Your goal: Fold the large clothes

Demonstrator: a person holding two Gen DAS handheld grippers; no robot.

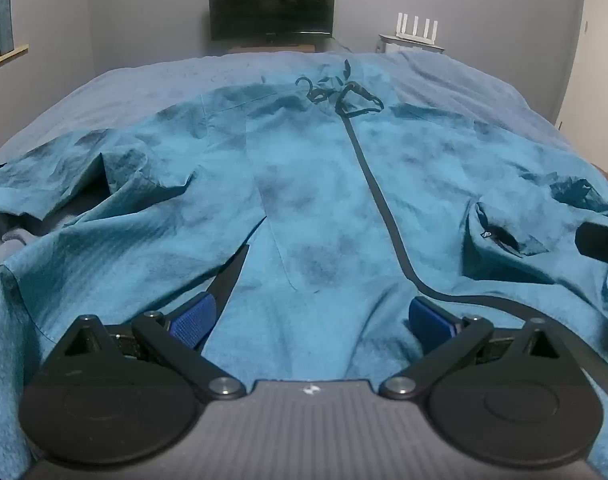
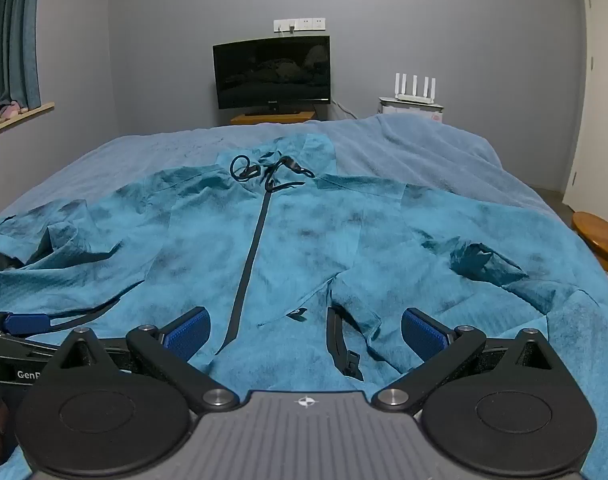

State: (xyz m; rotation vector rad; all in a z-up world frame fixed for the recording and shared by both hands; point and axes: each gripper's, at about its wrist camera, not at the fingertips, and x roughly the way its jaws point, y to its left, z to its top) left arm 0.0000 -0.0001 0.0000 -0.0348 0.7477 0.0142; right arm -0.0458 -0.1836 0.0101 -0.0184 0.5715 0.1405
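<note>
On the bed: a teal jacket (image 2: 304, 248) is spread front-up over the blue blanket (image 2: 424, 140), collar toward the far wall.
Zipper: a dark zipper (image 2: 250, 256) is seen running from the collar down to the near hem.
Sleeves: both are laid out to the sides, rumpled and partly folded.
Left gripper (image 1: 310, 318): its jaws are spread wide above the near hem, nothing gripped.
Right gripper (image 2: 306, 330): held fully open over the hem beside the zipper, nothing clamped.
Background: a dark monitor (image 2: 272, 74) and a white router (image 2: 415, 88) are seen by the grey wall.
</note>
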